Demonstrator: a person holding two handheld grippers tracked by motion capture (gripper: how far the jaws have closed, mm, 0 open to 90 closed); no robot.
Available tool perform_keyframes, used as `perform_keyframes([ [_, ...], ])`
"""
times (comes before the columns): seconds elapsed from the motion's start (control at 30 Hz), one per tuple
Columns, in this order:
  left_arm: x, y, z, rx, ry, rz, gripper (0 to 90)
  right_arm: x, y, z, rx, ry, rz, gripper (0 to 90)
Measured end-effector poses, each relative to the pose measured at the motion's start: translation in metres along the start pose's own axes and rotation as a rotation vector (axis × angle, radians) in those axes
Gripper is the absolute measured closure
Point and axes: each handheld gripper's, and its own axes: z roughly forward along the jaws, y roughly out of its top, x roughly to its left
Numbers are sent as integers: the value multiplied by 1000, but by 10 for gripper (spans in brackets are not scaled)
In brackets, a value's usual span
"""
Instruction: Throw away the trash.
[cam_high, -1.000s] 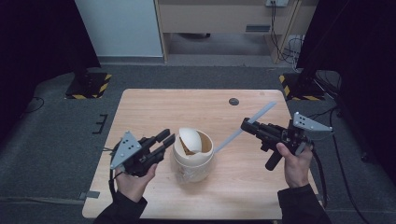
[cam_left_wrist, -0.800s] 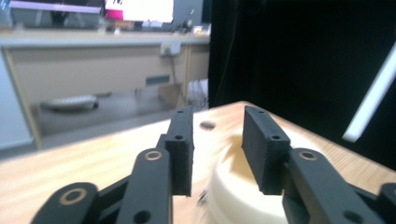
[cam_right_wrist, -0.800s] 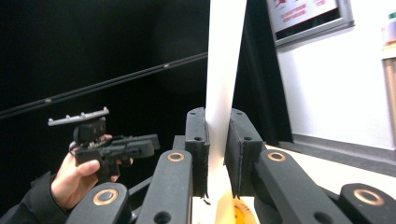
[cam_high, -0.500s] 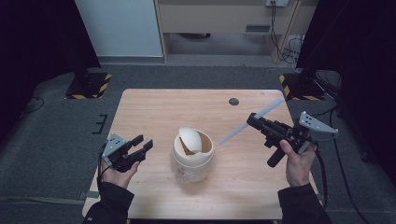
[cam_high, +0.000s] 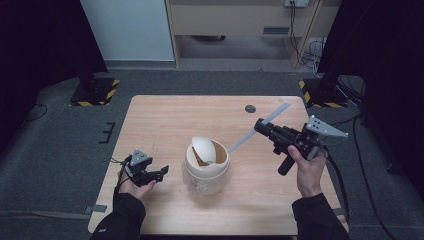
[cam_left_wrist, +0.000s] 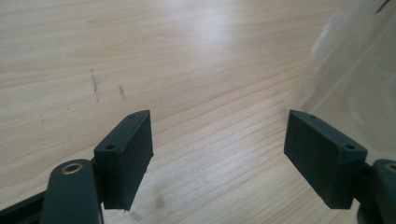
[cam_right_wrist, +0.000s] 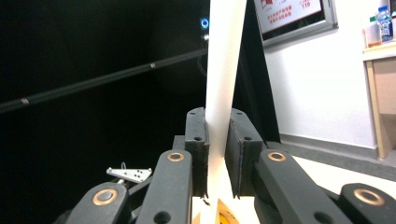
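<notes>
Strip lifted, jar waiting

The right gripper (cam_high: 264, 126) is clamping the white strip (cam_high: 260, 125) at two o'clock of the jar (cam_high: 206, 167); the left gripper (cam_high: 161, 172), jaws just opening with nothing between, is resting at nine o'clock; insertion is remaining.

One light wooden table (cam_high: 165, 115) carries the work. On it stands one cream-coloured round container (cam_high: 206, 172) with a swing lid tilted open — just the one. One long flat pale strip (cam_high: 260, 127) hangs in the air, and one small dark round disc (cam_high: 250, 108) lies near the table's far edge. There are two black two-jaw grippers: the left gripper (cam_high: 161, 172) and the right gripper (cam_high: 261, 126), one in each of the person's two hands. On the floor beyond the table sit two black bases with yellow-and-black hazard stripes (cam_high: 94, 90) — one at each side.
</notes>
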Motion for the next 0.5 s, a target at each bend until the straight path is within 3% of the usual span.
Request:
perform_keyframes([
  [0.23,4,-6,7,60,16,5,214,-1,-6,18,31,-3,-5,802],
  [0.5,6,-10,13,100,29,5,197,-4,-25,41,108,-18,-12,800],
])
